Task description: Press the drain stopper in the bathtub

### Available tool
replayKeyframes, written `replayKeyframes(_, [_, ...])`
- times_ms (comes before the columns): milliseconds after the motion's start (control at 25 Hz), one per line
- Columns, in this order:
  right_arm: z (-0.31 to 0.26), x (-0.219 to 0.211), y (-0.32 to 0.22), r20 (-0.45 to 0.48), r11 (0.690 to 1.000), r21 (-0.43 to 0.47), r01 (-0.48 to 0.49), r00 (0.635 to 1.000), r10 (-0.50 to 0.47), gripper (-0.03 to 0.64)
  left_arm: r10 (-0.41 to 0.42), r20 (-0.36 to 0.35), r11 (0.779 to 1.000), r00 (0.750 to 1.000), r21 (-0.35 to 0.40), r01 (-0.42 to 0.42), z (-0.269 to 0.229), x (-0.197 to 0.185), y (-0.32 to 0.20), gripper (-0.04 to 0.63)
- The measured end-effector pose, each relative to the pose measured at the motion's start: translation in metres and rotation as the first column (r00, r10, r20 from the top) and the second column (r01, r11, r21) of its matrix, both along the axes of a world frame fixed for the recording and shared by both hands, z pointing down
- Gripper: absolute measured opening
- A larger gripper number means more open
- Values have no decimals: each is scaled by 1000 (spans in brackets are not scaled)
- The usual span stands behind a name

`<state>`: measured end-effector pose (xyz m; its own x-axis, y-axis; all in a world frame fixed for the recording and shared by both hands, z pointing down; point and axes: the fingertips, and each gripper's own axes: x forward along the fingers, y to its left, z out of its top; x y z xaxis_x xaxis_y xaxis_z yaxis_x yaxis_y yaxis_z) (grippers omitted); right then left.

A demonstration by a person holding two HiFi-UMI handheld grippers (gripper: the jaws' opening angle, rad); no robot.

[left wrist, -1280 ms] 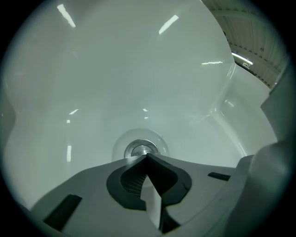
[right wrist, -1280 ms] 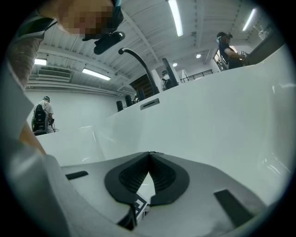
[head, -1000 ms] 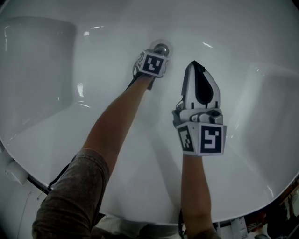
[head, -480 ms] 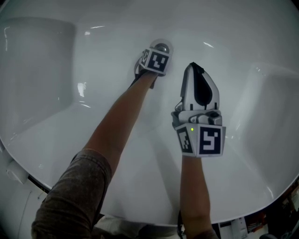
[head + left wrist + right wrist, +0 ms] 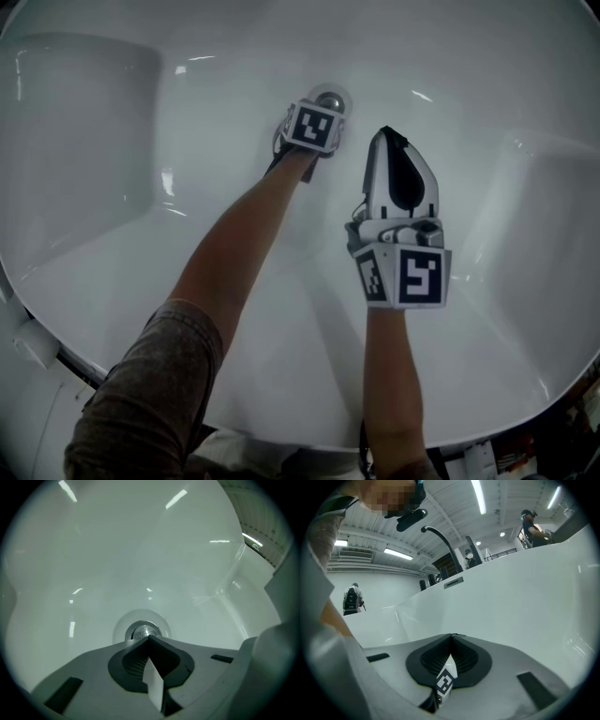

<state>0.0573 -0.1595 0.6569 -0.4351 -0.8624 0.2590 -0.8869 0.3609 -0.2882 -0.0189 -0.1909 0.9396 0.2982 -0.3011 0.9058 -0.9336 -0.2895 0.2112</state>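
A round chrome drain stopper (image 5: 143, 632) sits in a shallow recess at the bottom of the white bathtub (image 5: 187, 112). In the head view the drain stopper (image 5: 328, 97) peeks out just beyond my left gripper (image 5: 317, 111). The left gripper (image 5: 148, 638) is shut, its jaws meeting in a point right at the stopper's near edge. Whether the tip touches the stopper, I cannot tell. My right gripper (image 5: 392, 136) hangs higher, to the right of the drain, also shut with nothing in it. In the right gripper view the right gripper (image 5: 451, 635) points at the tub's far wall.
The tub's curved white walls surround both arms. A dark curved faucet (image 5: 440, 541) rises over the tub rim (image 5: 454, 581) in the right gripper view. Several people (image 5: 351, 599) stand in the room beyond. A step-like ledge (image 5: 75, 66) shows at the tub's upper left.
The left gripper has edged slightly up and right toward the stopper. The right gripper has stayed almost still.
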Motion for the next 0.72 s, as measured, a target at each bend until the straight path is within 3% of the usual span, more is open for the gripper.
replayKeyframes(400, [-6,3,1,-53,1000,-27,-5,999,3,-2,-70,-4,997,998,9,70,-38,-11,2,2])
replayKeyframes(720, [-120,-2,18,-54,1000,-13,-5,999,5,-2,-80,-10,996,997,23,81,-178,-12,20,2])
